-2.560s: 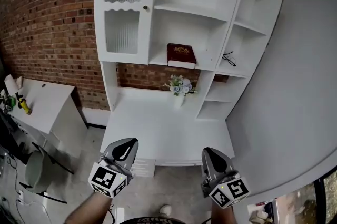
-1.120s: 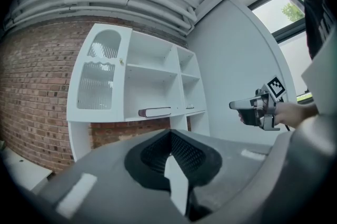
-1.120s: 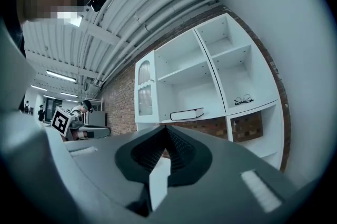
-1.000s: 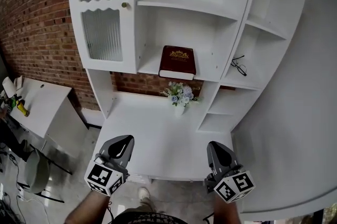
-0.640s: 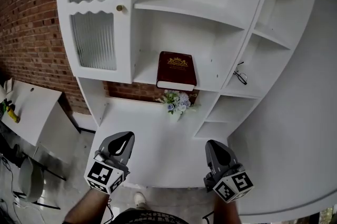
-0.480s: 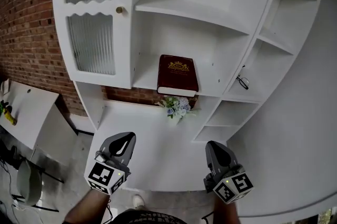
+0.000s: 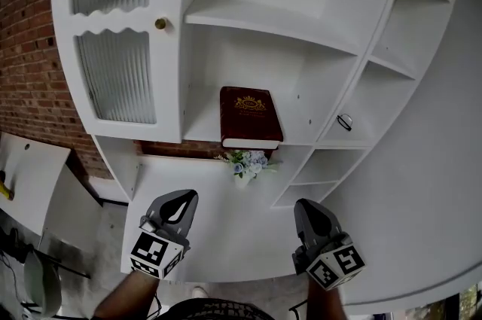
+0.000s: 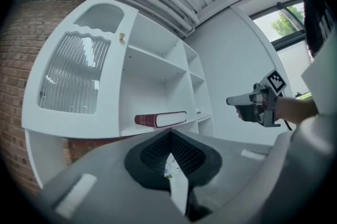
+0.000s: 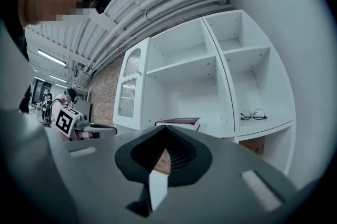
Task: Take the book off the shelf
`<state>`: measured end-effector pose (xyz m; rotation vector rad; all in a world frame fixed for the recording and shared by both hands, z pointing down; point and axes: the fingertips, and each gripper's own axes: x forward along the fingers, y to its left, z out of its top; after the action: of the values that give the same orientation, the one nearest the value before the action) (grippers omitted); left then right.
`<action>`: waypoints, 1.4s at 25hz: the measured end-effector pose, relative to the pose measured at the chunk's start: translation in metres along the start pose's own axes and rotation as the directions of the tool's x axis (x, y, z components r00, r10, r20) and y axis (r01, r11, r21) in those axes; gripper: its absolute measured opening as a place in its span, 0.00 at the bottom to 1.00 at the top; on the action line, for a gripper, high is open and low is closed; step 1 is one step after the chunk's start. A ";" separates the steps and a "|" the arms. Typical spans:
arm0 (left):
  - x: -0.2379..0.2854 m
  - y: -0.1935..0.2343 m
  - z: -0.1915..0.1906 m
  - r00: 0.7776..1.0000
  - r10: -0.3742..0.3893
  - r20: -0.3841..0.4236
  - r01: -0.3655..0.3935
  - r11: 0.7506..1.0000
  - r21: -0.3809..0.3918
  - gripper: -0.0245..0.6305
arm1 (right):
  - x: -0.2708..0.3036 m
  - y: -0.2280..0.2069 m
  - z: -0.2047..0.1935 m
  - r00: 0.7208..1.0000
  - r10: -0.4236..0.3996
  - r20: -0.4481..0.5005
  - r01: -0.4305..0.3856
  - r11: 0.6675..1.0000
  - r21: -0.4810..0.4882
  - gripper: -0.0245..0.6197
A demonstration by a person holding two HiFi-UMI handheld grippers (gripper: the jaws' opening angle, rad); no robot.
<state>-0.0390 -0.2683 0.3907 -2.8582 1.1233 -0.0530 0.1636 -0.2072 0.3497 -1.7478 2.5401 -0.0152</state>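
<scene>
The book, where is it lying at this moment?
In the head view the book lies flat near the centre, on a shelf of the white unit. It is just above the small flowers and left of the glasses.

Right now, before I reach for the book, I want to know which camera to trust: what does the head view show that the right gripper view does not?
Only the head view: the flowers standing below the book, and the gold stamp on its cover seen from above.
Only the right gripper view: the ceiling pipes, and the right tool end-on, jaws together and empty.
Both: the book lying flat, the glasses in the compartment beside it, and the left tool.
</scene>
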 end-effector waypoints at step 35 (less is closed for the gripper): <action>0.086 0.034 0.009 0.996 0.086 0.016 -0.086 0.995 0.039 0.04 | 0.103 -0.061 0.005 0.993 0.121 -0.017 -0.120 0.992 0.035 0.11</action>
<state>0.0019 -0.3512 0.3796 -2.7674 1.2270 -0.0494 0.1837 -0.3249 0.3424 -1.5875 2.6380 -0.0693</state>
